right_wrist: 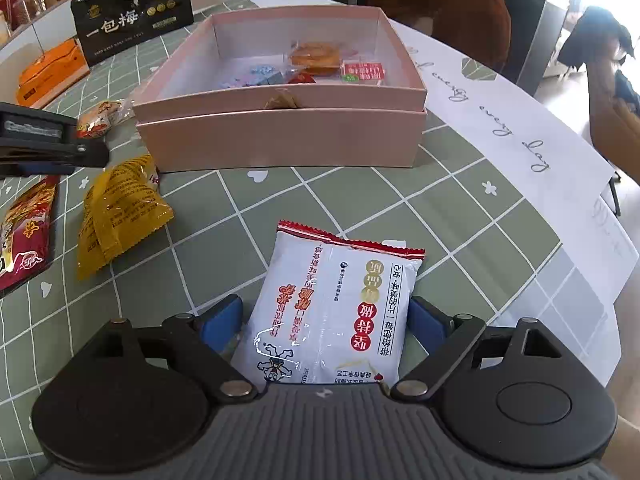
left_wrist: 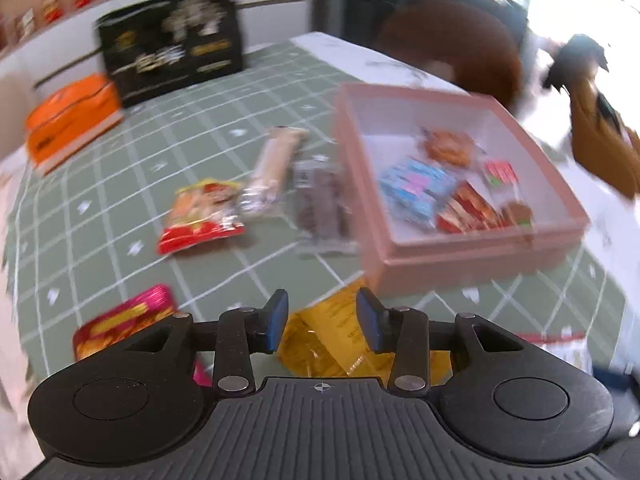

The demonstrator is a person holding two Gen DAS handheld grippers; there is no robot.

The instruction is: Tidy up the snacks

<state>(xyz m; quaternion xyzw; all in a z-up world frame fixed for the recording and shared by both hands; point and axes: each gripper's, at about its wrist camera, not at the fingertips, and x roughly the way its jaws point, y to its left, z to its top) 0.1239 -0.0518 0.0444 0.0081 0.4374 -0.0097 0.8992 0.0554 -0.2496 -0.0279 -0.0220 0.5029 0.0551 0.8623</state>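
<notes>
The right gripper (right_wrist: pixel 326 320) stands spread around a white, red-edged foil snack packet (right_wrist: pixel 332 312) lying on the green checked tablecloth (right_wrist: pixel 440 216), not visibly pinching it. The left gripper (left_wrist: pixel 322 320) hangs open above a yellow crinkled packet (left_wrist: pixel 340 340). The pink cardboard box (right_wrist: pixel 280 136) holds about five snacks (roughly half); six wait outside.
</notes>
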